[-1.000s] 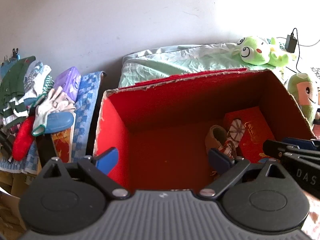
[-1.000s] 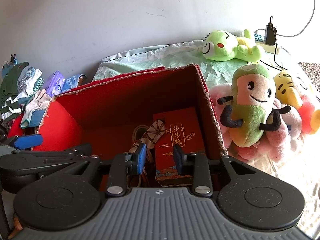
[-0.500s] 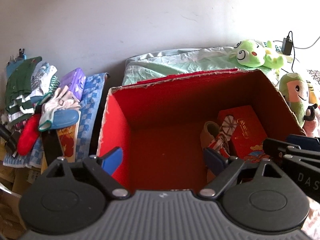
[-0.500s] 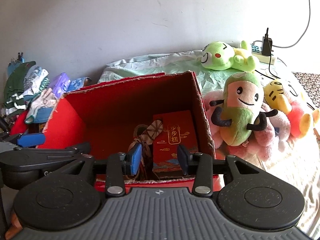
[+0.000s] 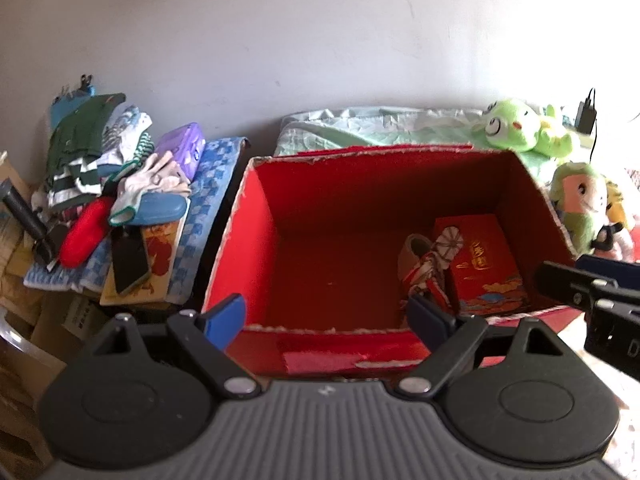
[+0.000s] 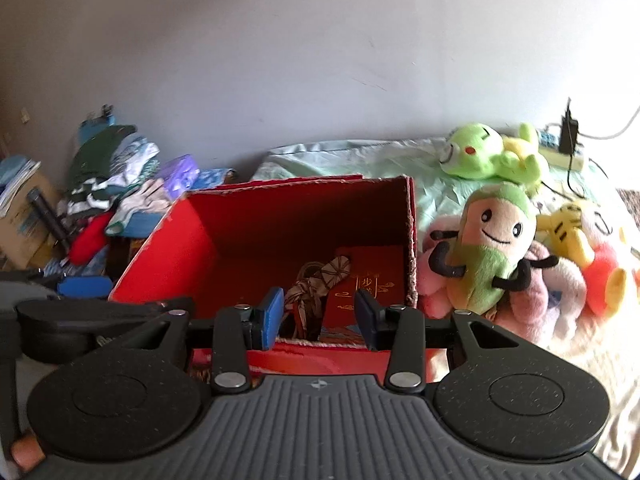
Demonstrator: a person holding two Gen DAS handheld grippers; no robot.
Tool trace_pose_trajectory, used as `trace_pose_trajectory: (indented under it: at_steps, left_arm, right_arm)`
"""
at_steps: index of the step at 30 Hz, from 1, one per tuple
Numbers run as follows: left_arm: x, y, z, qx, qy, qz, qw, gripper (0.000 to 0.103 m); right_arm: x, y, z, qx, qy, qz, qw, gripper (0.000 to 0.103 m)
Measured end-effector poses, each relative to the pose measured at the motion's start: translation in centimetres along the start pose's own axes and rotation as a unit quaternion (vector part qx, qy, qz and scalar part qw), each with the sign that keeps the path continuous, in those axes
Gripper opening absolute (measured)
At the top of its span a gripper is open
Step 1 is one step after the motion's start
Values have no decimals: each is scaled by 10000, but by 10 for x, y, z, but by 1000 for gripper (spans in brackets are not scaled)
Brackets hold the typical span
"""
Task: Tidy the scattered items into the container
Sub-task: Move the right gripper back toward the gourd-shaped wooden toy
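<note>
A red open box (image 5: 256,236) (image 6: 176,240) stands on the bed. Inside it lie a red gift packet (image 5: 484,264) (image 6: 372,280) and a patterned bundle (image 5: 432,264) (image 6: 320,284). My left gripper (image 5: 328,316) is open and empty, just in front of the box's near wall. My right gripper (image 6: 318,318) is open and empty, at the box's near right rim. The right gripper also shows at the right edge of the left wrist view (image 5: 592,288). A green bean plush (image 6: 492,248) (image 5: 576,200) leans beside the box on the right.
A green frog plush (image 6: 488,152) (image 5: 516,124) lies behind the box. Yellow and pink plush toys (image 6: 576,240) sit at the far right. A pile of clothes, gloves and cases (image 5: 120,184) (image 6: 112,184) lies left of the box. A charger and cable (image 6: 568,136) hang on the wall.
Both grippers have pulled back and up out of the box. The right gripper's jaws have opened wider. The box now shows its near wall.
</note>
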State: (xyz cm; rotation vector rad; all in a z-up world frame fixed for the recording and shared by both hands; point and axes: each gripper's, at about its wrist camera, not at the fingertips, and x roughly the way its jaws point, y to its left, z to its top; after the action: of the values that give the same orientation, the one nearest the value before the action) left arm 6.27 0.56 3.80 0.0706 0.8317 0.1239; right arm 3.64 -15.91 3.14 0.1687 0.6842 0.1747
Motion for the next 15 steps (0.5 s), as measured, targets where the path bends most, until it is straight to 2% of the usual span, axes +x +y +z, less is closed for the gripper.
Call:
trace_pose_trajectory:
  at_steps: [8, 11, 15]
  left_arm:
    - [-16, -6, -31, -212, -80, -261, 9994, 88]
    - [-17, -13, -45, -169, 32, -592, 9981, 86]
    - [-24, -24, -62, 81, -30, -1136, 9935, 87]
  right_arm:
    - [-6, -26, -23, 4, 129, 535, 9985, 42]
    - [0, -30, -33, 28, 420, 657, 9969, 42]
    - [11, -37, -47, 85, 810, 857, 9930, 42]
